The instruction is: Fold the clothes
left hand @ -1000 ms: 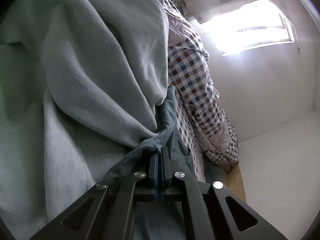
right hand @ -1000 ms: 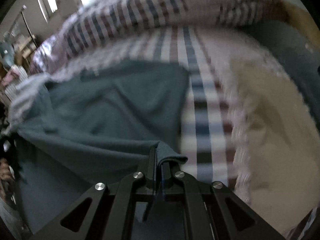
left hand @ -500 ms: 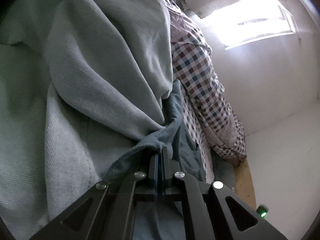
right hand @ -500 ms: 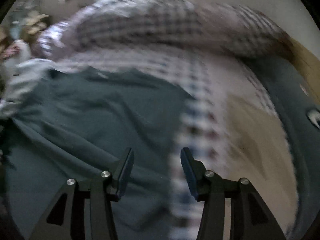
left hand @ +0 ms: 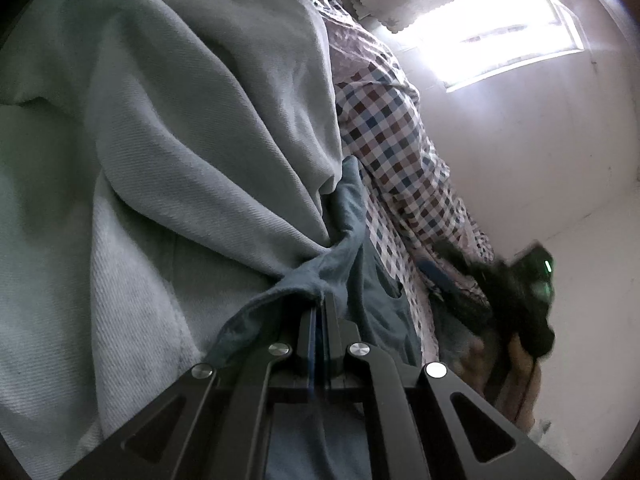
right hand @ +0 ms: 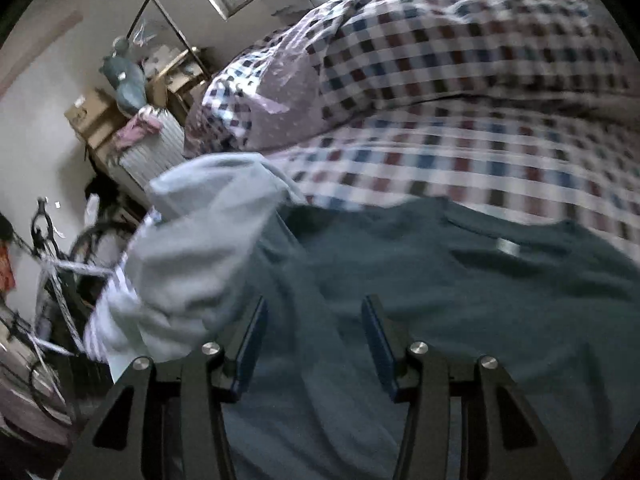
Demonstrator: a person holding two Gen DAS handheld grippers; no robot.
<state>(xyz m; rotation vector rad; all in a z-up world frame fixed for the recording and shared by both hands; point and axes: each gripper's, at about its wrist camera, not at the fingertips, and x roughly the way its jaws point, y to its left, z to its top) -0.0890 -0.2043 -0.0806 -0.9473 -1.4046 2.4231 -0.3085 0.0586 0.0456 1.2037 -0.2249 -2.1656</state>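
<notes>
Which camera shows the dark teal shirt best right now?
Right wrist: the dark teal shirt lies spread across the checked bedding, collar label visible. Left wrist shows only a bunched edge pinched in the left hand-held gripper.

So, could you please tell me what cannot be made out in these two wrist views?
- Left wrist view: most of the teal T-shirt is hidden behind the pale grey garment; only the edge pinched by the left gripper shows.
- Left wrist view: the right gripper is a dark motion-blurred shape; its fingers are unreadable.
- Right wrist view: the T-shirt's lower part is cut off by the frame edge and gripper body.
- Right wrist view: the checked quilt is blurred.
</notes>
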